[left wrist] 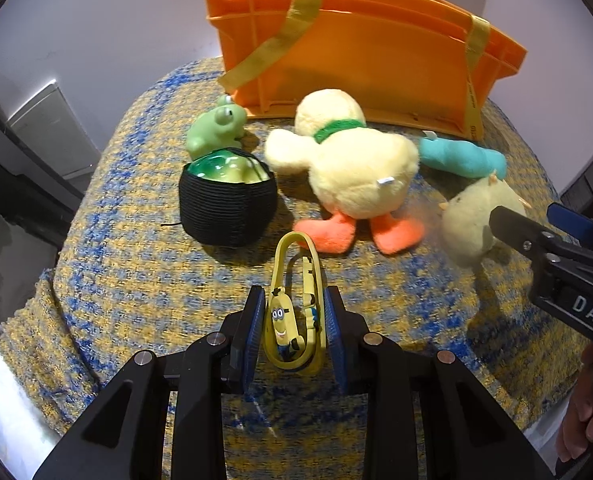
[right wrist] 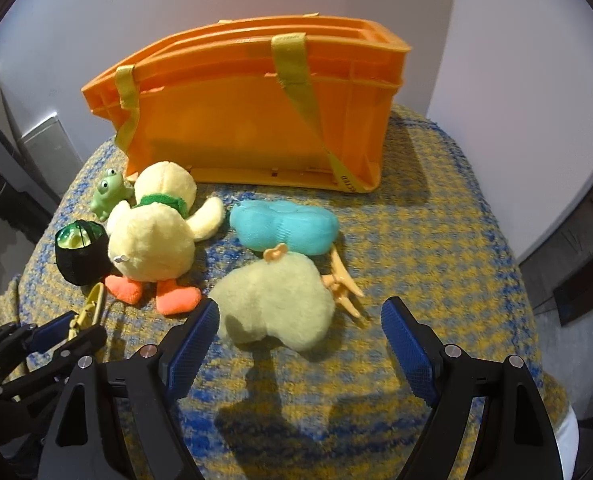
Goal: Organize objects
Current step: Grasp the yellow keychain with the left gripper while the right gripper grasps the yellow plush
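Observation:
My left gripper [left wrist: 294,322] is closed around a yellow minion clip toy [left wrist: 294,308] lying on the blue-and-yellow woven cloth [left wrist: 136,280]; the pads touch its sides. My right gripper [right wrist: 300,332] is open, its jaws on either side of a pale yellow plush chick [right wrist: 276,304] with orange feet. The chick also shows in the left wrist view [left wrist: 476,220]. An orange crate [right wrist: 256,112] with yellow straps stands at the back; it also shows in the left wrist view [left wrist: 360,56].
A large yellow plush duck [left wrist: 348,168] with orange feet lies in the middle. A green frog [left wrist: 216,128] and a black wound pot [left wrist: 228,204] are on the left. A teal plush [right wrist: 284,228] lies behind the chick. The cloth drops off at the edges.

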{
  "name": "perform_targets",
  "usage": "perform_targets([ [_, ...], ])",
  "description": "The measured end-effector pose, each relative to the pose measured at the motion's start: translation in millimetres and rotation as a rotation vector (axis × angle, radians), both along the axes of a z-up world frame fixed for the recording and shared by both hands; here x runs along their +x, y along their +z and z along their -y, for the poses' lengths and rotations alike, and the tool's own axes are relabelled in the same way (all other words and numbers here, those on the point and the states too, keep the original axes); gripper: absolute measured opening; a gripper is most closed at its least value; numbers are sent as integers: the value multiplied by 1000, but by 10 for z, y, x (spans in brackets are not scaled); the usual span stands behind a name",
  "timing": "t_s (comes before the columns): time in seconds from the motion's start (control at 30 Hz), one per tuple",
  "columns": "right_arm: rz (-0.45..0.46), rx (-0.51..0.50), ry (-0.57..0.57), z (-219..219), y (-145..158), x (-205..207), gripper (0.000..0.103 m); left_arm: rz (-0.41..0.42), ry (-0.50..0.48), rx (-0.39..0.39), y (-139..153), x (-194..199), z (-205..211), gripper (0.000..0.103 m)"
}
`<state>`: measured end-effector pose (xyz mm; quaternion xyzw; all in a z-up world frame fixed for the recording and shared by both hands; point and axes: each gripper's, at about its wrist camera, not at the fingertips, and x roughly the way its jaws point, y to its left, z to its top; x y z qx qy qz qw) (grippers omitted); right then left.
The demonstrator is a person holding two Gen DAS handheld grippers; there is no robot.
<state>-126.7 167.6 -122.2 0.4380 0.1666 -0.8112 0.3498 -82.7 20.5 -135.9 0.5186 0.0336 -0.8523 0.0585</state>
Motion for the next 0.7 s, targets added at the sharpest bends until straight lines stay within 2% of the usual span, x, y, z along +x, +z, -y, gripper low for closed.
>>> perform_targets([
  [0.27,19,50,31,200,-164,-6,94,7,15,-7,-29,22,64,30],
  [0.53,33,53,19,210,-249,-38,94,13,22,-8,-49,11,100,30],
  [0.6,33,47,15,193,-247,-39,90,13,23,-8,-48,6,104,30],
  [0.67,35,39,22,184,-238,-32,77,13,22,-10,-46,8,105,30],
  [0.7,49,34,36,193,-237,-21,73,13,21,-12,-45,8,87,30],
])
